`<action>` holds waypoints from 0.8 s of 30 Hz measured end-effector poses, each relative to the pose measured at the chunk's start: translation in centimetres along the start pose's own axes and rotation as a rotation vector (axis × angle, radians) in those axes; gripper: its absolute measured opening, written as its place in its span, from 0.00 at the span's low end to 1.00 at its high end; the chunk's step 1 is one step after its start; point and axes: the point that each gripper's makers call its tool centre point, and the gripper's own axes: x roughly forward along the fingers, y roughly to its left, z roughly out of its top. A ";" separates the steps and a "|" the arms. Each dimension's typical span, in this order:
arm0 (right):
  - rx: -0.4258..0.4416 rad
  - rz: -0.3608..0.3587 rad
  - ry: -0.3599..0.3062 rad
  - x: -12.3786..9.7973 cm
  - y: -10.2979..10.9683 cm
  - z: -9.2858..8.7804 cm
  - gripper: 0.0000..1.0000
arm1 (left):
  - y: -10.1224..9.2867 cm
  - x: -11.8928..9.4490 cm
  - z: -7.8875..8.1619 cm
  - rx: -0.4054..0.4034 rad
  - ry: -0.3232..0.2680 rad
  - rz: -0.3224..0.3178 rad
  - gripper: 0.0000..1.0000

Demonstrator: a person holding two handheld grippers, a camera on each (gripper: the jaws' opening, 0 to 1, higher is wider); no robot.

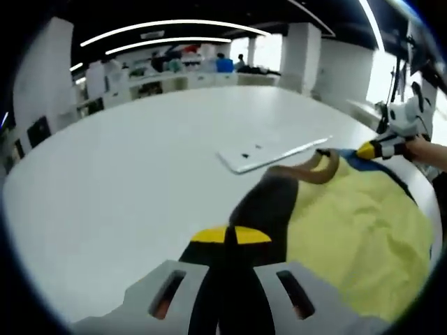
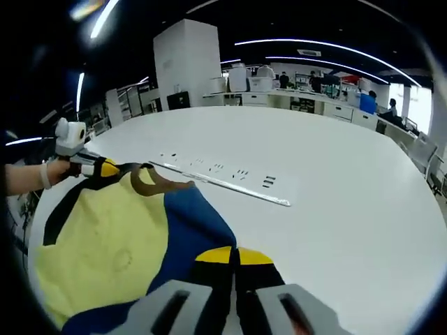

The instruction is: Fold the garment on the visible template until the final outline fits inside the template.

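folding under way: left gripper [image 1: 230, 236] and right gripper [image 2: 235, 257] each pinch the garment [image 2: 112, 244]; next, carry it onto the template [image 2: 223, 178].

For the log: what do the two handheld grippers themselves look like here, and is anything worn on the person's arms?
Both grippers, left gripper and right gripper, have pale grey slotted bodies, black jaws and yellow tips. Seen from across the table, each carries a white box at its rear. The person's forearm shows no sleeve, just a pale band at the wrist.
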 end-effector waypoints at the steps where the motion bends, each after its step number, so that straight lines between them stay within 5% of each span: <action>1: 0.003 0.001 0.000 0.0 0.0 0.0 0.00 | -0.1 -0.1 0.0 0.013 -0.002 -0.004 0.00; 3: 0.011 0.009 0.000 -0.1 0.2 -0.1 0.00 | -0.2 -0.2 -0.1 0.017 -0.009 -0.007 0.01; 6: -0.002 0.007 -0.010 -0.3 0.1 0.0 0.01 | -0.4 -0.5 0.0 0.041 -0.019 0.002 0.19; 12: 0.021 0.022 -0.074 -0.9 0.5 1.0 0.37 | -1.5 -1.1 0.3 0.052 -0.046 -0.017 0.40; 17: 0.001 0.030 -0.077 -1.4 1.2 0.7 0.66 | -2.8 -1.7 0.5 0.049 -0.044 -0.062 0.66; 24: 0.004 0.059 -0.083 -2.7 3.2 0.3 0.93 | -4.6 -3.8 0.9 0.028 -0.057 -0.109 0.93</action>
